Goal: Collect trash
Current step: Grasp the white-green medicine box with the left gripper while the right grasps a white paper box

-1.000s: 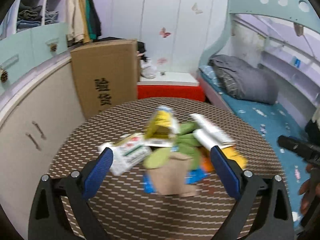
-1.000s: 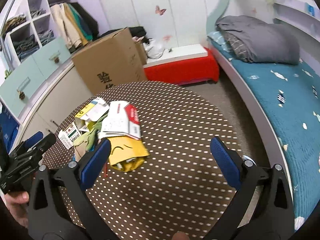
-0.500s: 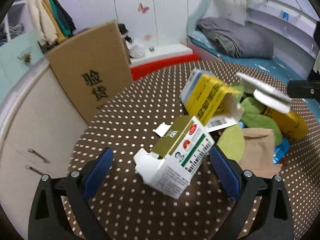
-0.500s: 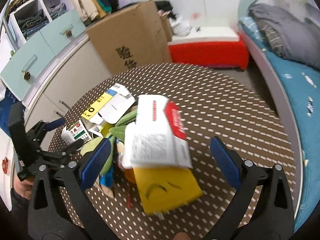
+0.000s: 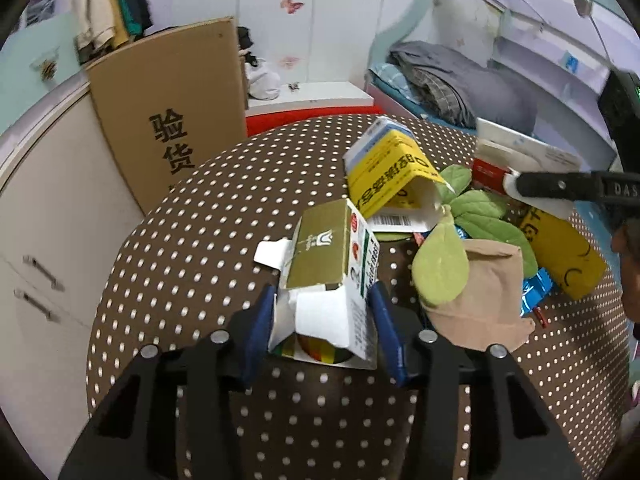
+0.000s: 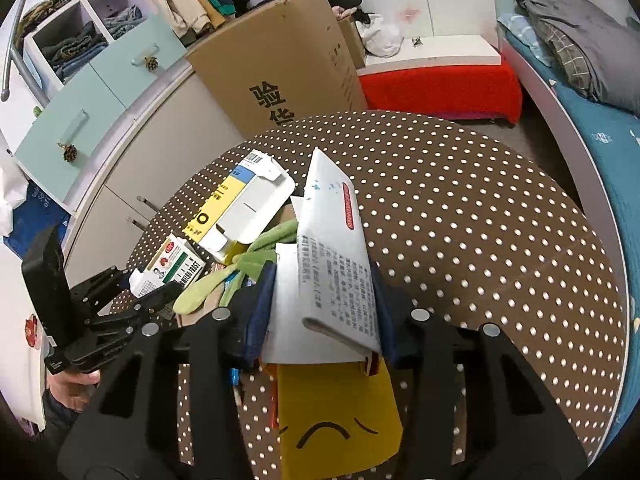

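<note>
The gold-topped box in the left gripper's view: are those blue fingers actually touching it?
Touching. The left wrist view shows both blue fingers pressed against the sides of the gold-topped box, no gap.

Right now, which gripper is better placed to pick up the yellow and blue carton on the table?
Neither is free. The left gripper is shut on the gold and white carton, the right gripper on the white box. Once emptied, the left seems better placed: the yellow and blue carton lies just beyond its load.

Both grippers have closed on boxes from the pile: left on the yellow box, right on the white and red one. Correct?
Not quite. The left gripper is shut on the gold and white carton, as the left wrist view shows; the yellow box lies untouched. The right gripper does hold the white and red box.
</note>
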Available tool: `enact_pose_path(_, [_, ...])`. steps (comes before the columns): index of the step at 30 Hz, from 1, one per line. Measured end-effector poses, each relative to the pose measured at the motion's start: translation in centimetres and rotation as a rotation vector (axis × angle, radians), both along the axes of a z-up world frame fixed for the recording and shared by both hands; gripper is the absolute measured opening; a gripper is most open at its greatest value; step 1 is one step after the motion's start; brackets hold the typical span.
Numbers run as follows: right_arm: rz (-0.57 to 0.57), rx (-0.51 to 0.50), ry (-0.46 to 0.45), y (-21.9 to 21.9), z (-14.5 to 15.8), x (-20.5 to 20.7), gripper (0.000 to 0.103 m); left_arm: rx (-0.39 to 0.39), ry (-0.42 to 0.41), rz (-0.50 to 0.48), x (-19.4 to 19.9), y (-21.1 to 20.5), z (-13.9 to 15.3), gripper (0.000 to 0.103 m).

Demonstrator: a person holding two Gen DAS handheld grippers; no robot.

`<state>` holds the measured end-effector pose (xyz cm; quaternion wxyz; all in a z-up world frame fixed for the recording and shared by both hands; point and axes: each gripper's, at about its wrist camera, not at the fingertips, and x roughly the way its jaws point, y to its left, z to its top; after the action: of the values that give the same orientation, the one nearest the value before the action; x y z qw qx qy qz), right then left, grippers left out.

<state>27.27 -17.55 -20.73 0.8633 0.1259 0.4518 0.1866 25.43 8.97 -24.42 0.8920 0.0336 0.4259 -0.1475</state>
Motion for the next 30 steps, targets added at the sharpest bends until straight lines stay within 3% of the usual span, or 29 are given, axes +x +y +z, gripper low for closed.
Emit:
enact_pose_path(8, [-0.035,0.060,-0.049,-2.4,1.2,-2.7,0.044,-0.052,-0.036,0.087,-3.7,1.7,1.1,0.047])
enact_pose_path(15, [-0.071,0.088,-0.109,-5.1,2.2,-5.4,0.044,-0.064,-0.095,0.123,-6.8,0.7,3.7,0.046])
enact_pose_path(23, [-0.148,0.100,-0.182,-10.5,4.2,-8.2,0.044,-0.125,-0.157,0.056,-8.7,-4.8,7.7,0.046])
enact_pose_path(30, [-0.282,0.107,-0.205,-18.4,3.9,-10.4,0.044,-0.173,-0.184,-0.030,-9.0,-13.0,10.0,0.046])
